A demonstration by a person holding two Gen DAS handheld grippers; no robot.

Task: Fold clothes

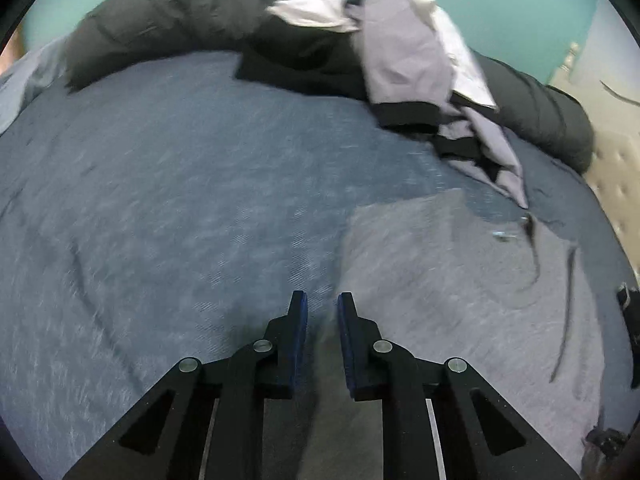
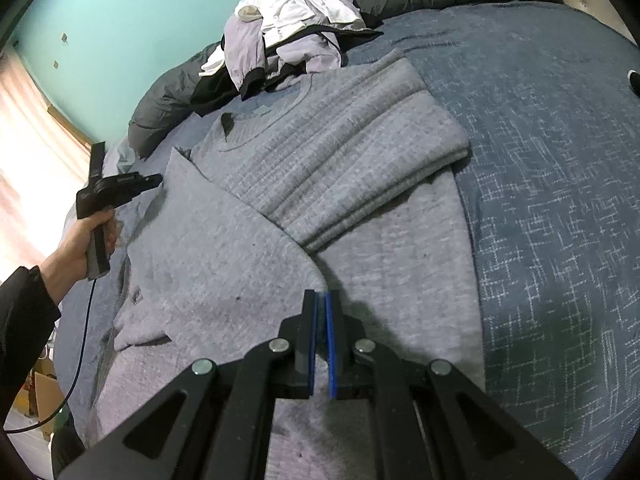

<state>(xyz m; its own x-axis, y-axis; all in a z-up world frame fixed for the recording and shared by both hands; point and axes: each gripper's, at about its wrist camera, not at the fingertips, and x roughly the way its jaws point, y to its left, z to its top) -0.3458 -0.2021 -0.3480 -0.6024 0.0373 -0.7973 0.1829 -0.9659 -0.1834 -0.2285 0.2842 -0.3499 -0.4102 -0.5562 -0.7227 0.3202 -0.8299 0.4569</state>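
My right claw (image 2: 321, 300) has its blue pads pressed nearly together, with only a thin sliver between them, and they appear to pinch a fold of the grey sweater (image 2: 280, 216) at the point where a sleeve or side panel folds across the body; I cannot see the cloth between the pads clearly enough to be certain. The sweater lies spread on the blue patterned bedspread (image 2: 560, 200), neckline toward the far side, one side already folded inward in a thick band over the chest.

My left claw (image 1: 322, 304) stands released, a clear gap between its pads, nothing in it, hovering over the bedspread (image 1: 180, 180) just beside the sweater's edge (image 1: 440, 280). In the right wrist view I see that left claw (image 2: 154, 179) held by a hand (image 2: 80, 248) in a dark sleeve, near the sweater's shoulder.

Beyond the sweater sits a heap of lilac, white and black clothes (image 2: 288, 28), resting against a dark rolled duvet (image 1: 160, 20) along the far side of the bed. The wall behind is teal.
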